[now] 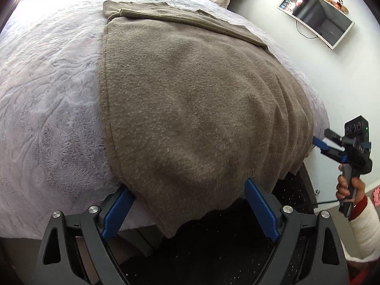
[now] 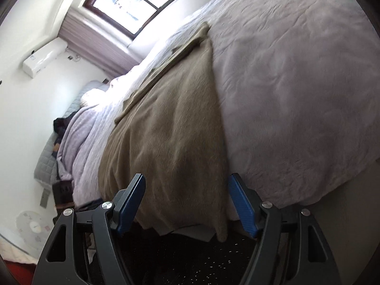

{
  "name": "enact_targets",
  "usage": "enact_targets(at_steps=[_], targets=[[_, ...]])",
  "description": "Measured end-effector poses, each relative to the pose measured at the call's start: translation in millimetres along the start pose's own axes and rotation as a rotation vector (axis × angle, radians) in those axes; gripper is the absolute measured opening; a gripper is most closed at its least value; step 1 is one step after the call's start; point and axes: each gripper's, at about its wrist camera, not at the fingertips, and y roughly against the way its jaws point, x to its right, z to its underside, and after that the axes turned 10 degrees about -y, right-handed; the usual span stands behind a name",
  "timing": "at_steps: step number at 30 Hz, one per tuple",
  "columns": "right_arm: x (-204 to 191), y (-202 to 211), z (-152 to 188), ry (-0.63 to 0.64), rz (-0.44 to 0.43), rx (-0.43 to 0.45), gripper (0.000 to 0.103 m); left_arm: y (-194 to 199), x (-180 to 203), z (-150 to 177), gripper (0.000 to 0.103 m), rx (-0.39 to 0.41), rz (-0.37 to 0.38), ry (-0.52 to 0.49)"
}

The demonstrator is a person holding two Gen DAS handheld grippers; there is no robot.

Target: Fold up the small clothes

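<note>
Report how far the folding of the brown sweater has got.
Done: the brown sweater lies spread on the lilac bedspread, one sleeve folded across its top. In hand: left gripper and right gripper sit open at the hem hanging over the bed's edge, gripping nothing. Left: the body folds.

Taupe sweater (image 1: 190, 109), lilac bedspread (image 1: 47, 83)

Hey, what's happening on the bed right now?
A person with a gripper in each hand is starting to fold a tan sweater spread on a lavender bedspread. The sweater's hem hangs over the bed's edge. The left gripper and right gripper are both open at that hem, neither clamped on it yet. One sleeve already lies folded across the far end.
</note>
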Motion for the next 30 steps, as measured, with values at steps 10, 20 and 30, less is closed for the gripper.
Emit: enact_targets(at_steps=[10, 20, 30], targets=[[-20.4, -54.5, 12.1, 0.108, -0.138, -0.214, 0.077, 5.1, 6.1, 4.7, 0.091, 0.05, 0.115, 0.022], [-9.8, -15.9, -1.5, 0.06, -0.057, 0.005, 0.077, -0.5, 7.2, 8.6, 0.091, 0.023, 0.081, 0.013], [12.6, -56.0, -4.9, -0.048, -0.238, -0.179, 0.077, 4.2, 16.1, 8.9, 0.091, 0.077, 0.144, 0.014]])
